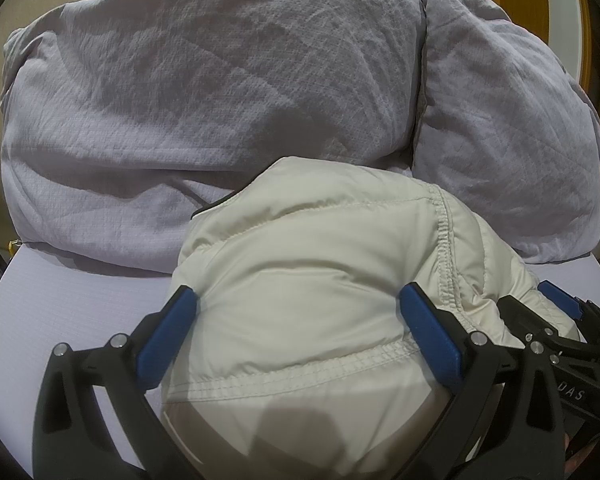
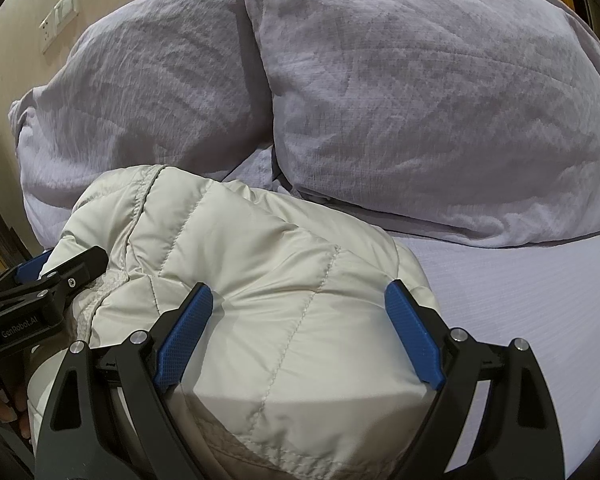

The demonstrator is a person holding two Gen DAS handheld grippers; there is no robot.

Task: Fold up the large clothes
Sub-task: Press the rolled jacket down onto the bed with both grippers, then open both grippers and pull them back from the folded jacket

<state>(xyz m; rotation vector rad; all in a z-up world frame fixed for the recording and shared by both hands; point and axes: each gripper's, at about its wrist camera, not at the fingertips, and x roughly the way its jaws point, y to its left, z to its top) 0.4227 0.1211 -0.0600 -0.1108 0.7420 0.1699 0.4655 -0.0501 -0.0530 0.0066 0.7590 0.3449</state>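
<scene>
Jacket: I see a cream quilted jacket bundled on the bed sheet, just in front of the two pillows.
Left tool: my left tool has its jaws spread wide on both sides of the jacket bundle; the blue pads press into the fabric, so I count it as gripping the jacket.
Right tool: my right tool is in the same posture, its blue pads dent the jacket on each side, so it grips the jacket too.
Tools to each other: in the left wrist view the right tool appears just beside the jacket's right edge; in the right wrist view the left tool lies at the jacket's left edge, touching it.
Seams: a gathered seam runs over the top of the jacket; the quilting lines cross the side under the right tool.
Pillows: a big lilac pillow stands behind the jacket, and a second pillow leans beside it; the jacket touches both of them.
Wall: behind the pillows, far from the jacket, there is a beige wall with a switch plate.
Hand: some skin of my left hand shows under the left tool.
</scene>
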